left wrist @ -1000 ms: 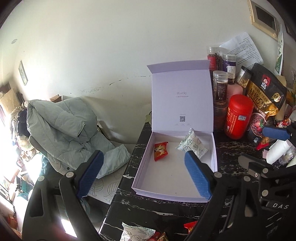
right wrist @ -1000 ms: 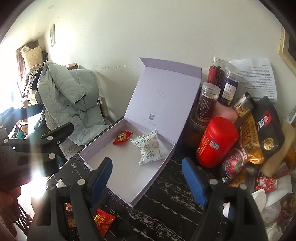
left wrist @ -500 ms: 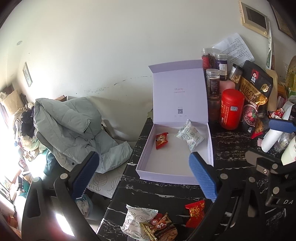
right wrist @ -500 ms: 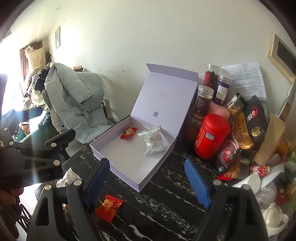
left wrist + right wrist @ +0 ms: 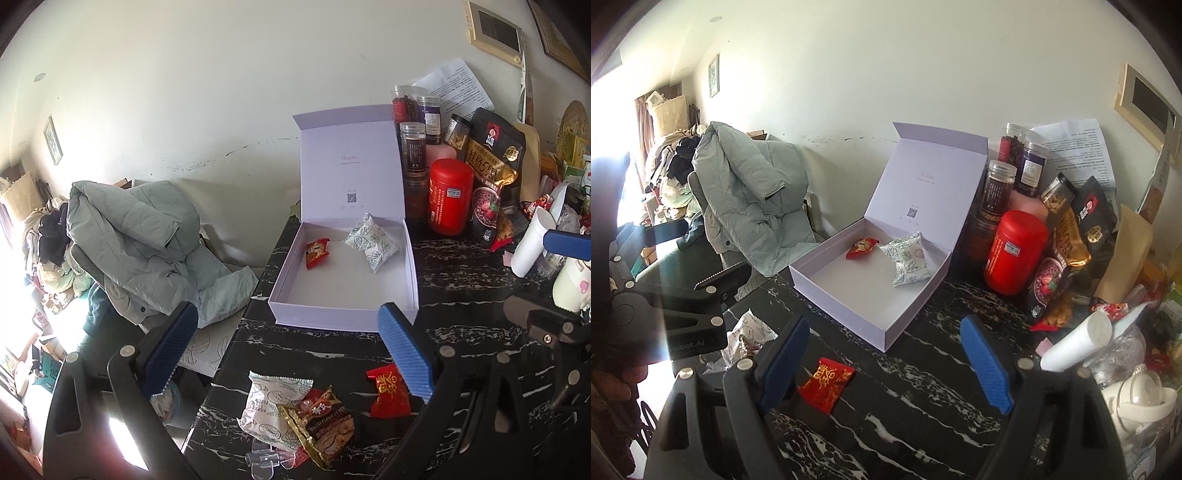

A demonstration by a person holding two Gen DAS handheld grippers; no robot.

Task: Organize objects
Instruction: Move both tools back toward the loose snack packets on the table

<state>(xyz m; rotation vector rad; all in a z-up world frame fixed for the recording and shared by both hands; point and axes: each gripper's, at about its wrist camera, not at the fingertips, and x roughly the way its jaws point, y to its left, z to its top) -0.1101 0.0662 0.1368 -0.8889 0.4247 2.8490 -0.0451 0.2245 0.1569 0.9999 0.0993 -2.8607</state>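
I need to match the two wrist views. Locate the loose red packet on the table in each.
Left wrist: red packet low, right of centre, beside the right finger.
Right wrist: red packet low, left of centre, beside the left finger.
Shared landmark: open box, just beyond it.

One lilac gift box [image 5: 347, 314] stood open on the black marble table [image 5: 461, 295]. Inside the box lay two snacks: one red packet [image 5: 317, 252] and one white patterned packet [image 5: 373, 242]. In front of the box lay three more: one white patterned packet [image 5: 271, 404], one brown-and-gold peanut packet [image 5: 321, 424] and one red packet with gold characters [image 5: 388, 393]. Right of the box stood one red canister [image 5: 450, 195], four clear lidded jars [image 5: 413, 147], one black-and-gold food pouch [image 5: 491, 173] and one white paper cup [image 5: 532, 242].
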